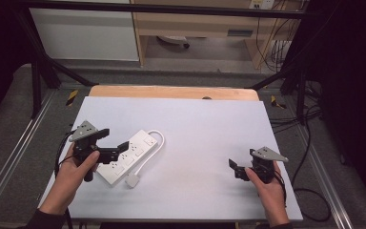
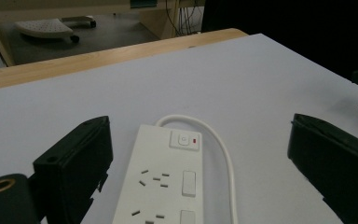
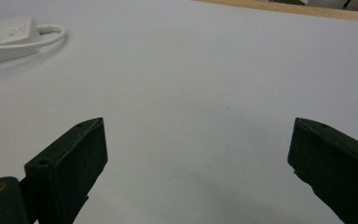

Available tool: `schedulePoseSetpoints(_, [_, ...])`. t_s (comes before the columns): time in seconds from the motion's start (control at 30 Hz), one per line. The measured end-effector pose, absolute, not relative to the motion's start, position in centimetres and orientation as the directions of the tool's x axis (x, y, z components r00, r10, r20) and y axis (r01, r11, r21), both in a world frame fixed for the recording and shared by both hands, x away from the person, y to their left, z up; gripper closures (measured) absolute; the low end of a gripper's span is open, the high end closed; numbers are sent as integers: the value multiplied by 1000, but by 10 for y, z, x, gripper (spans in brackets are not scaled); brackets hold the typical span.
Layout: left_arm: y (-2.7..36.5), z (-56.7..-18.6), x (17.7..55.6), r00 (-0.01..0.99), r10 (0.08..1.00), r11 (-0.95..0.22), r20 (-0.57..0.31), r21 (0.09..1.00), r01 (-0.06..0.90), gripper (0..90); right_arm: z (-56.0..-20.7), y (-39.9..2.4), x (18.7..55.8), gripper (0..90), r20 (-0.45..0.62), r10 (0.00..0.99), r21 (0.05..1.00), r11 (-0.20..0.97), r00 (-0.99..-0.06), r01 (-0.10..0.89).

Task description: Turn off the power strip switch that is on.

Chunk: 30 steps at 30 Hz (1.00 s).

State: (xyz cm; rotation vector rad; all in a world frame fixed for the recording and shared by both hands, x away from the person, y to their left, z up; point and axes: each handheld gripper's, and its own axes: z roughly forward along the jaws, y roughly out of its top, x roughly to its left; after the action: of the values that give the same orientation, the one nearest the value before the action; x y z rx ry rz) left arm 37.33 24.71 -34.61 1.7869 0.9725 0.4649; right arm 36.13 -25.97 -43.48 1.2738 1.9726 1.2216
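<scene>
White sheeting covers the table [image 1: 195, 129], a strip of bare wood showing along its far edge, with grey floor and pale cabinets beyond. On the left lies the white power strip [image 1: 127, 157], its cable [image 1: 151, 152] looped alongside, straddled by the left gripper [image 1: 108, 142], jaws wide apart, gripping nothing. Over on the right, the right gripper [image 1: 234, 168] hovers above bare sheet, wide open and empty.

No words or numbers can be read; the power strip [image 2: 165, 182] switch bears a small round power symbol.
</scene>
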Motion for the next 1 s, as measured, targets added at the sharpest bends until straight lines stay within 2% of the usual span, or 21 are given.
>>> schedulePoseSetpoints(0.3, [236,-345,376,624,774,-162,-107,920,357,67,-435,-260,362,51,60,893,875,168,-447,454])
schedulePoseSetpoints(1.0, [212,-346,385,656,747,-159,-109,929,335,70,-434,-260,362,47,60,895,875,167,-443,454])
